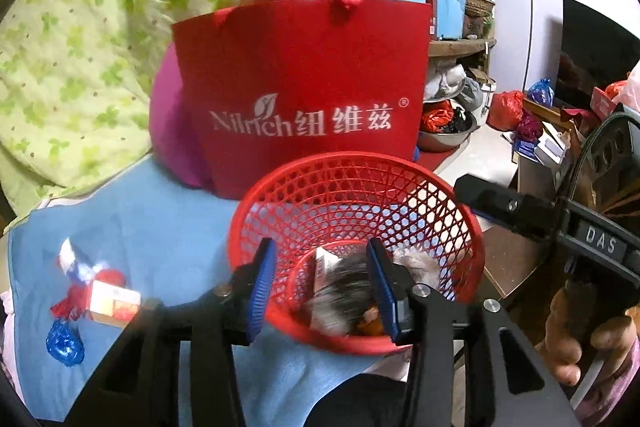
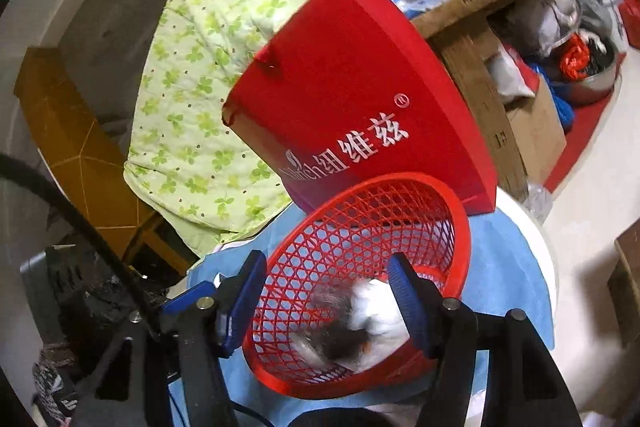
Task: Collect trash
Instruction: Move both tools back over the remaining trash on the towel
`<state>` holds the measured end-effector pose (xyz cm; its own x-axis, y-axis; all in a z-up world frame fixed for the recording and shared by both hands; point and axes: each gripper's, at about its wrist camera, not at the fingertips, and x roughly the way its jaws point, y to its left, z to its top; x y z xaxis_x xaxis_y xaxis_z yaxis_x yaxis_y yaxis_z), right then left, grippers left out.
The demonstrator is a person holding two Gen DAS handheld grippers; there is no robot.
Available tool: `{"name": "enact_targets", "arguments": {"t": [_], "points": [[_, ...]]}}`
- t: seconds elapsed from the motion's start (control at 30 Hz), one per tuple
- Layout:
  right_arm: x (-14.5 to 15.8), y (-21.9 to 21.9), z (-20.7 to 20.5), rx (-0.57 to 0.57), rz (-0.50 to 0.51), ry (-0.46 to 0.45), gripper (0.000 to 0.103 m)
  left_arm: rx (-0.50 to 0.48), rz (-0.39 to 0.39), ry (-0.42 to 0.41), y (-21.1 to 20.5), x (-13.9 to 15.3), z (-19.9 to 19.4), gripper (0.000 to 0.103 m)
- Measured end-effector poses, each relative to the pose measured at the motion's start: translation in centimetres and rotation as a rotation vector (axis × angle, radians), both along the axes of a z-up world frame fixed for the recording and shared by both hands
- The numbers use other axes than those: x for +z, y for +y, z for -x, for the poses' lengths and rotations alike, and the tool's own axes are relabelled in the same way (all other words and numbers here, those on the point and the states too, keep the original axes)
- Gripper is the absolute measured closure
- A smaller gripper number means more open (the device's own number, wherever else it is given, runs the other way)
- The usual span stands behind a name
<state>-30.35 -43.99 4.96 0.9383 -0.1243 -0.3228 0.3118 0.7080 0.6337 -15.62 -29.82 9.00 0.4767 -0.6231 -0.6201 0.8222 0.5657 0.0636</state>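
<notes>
White wall [image 1: 520,7], pale floor [image 1: 480,155], cluttered wooden shelf [image 1: 460,47] behind.

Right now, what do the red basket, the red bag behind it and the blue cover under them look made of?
Red basket: moulded plastic, going by its glossy open lattice. Red bag: probably matte card or non-woven fabric; flat, stiff faces with white print. Blue cover: soft cloth, perhaps fleece, with a dull, slightly fuzzy surface.

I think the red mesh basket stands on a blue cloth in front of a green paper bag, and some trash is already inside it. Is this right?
One detail is wrong: the paper bag behind the red mesh basket is red, not green, as the left wrist view shows. The rest holds: the basket stands on the blue cloth, with trash inside.
</notes>
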Motion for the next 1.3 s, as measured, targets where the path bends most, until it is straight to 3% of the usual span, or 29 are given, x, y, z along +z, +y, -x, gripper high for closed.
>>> {"name": "enact_targets", "arguments": {"t": [0.23,0.4,0.6,0.77,0.9,1.0,1.3], "points": [[2.9,3.3,-1.0,0.076,0.107,-0.064,0.036,0.099,0.015,-0.058,6.9,-0.1,-0.8,0.051],[4.7,7.8,-4.0,0.200,0.181,-0.066,0.036,0.276,0.006,-0.034,15.1,-1.7,-3.9,0.051],[4.3,14.4,-10.5,0.389,0.243,0.015,0.036,0.547,-0.002,0.005,25.7,-3.9,-8.4,0.051],[1.6,19.9,-16.7,0.520,0.349,0.147,0.035,0.674,-0.011,0.041,31.6,-5.6,-11.0,0.049],[-1.4,22.7,-22.0,0.582,0.438,0.254,0.035,0.706,-0.011,0.075,34.2,-6.8,-12.9,0.047],[-3.5,23.2,-25.6,0.598,0.427,0.317,0.035,0.690,-0.002,0.107,34.6,-7.7,-14.6,0.042],[-7.2,23.8,-32.7,0.600,0.560,0.365,0.029,0.621,-0.011,0.195,33.4,-9.9,-20.8,0.035]]}}
